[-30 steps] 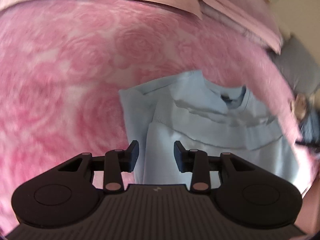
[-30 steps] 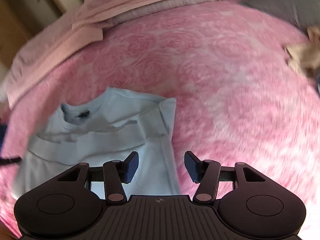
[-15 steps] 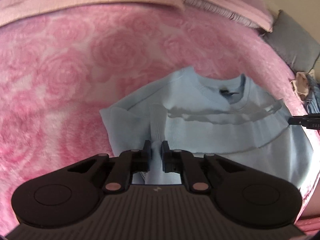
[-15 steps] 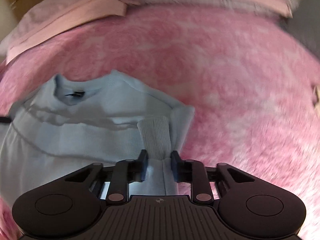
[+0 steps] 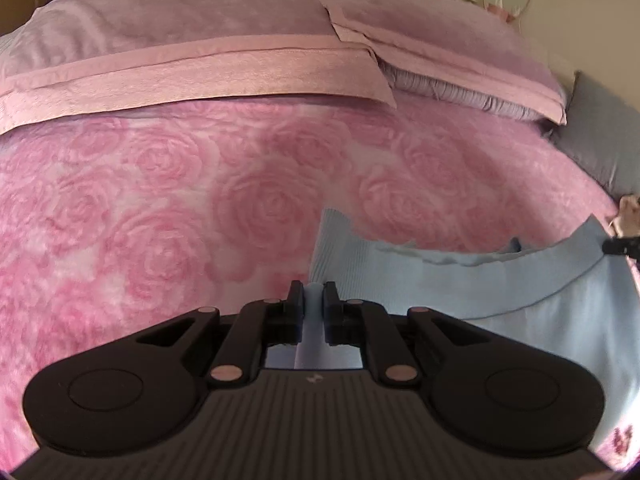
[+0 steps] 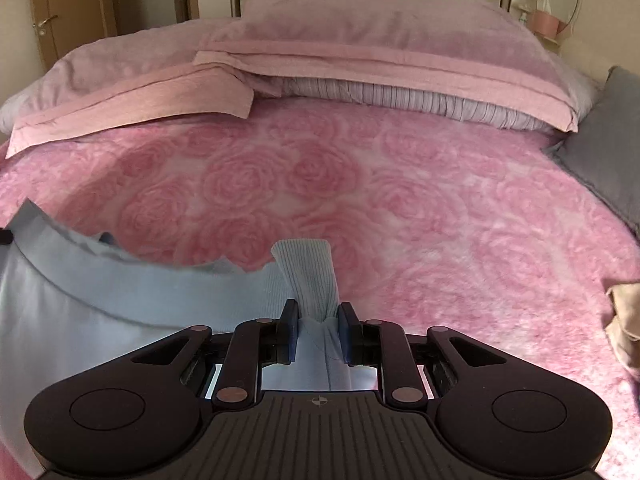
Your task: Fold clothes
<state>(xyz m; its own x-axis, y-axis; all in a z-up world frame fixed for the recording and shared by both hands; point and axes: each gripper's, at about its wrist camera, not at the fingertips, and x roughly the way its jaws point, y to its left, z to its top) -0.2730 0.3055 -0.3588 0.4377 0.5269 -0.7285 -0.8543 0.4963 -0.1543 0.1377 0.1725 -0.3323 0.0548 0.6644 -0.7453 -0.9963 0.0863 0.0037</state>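
Observation:
A light blue sweater [image 5: 500, 280] hangs lifted above the pink rose-patterned blanket [image 5: 160, 208], stretched between both grippers. My left gripper [image 5: 313, 292] is shut on a bunched edge of it, beside a ribbed cuff [image 5: 332, 248]. In the right wrist view the sweater [image 6: 120, 292] spreads left, and its ribbed cuff [image 6: 306, 272] sticks up from my right gripper [image 6: 318, 312]. That gripper's jaws are still closing, with the pads pressing on the fabric. The sweater's lower part is hidden behind the grippers.
Pink pillows [image 6: 380, 52] lie across the head of the bed, a grey cushion [image 6: 600, 152] at its right side. A beige cloth [image 6: 626, 328] rests at the right edge. Doors and a round mirror stand behind.
Both grippers closed on the sweater, one at each side, and lifted it off the blanket. The views tilted up, so the pillows and far wall now show.

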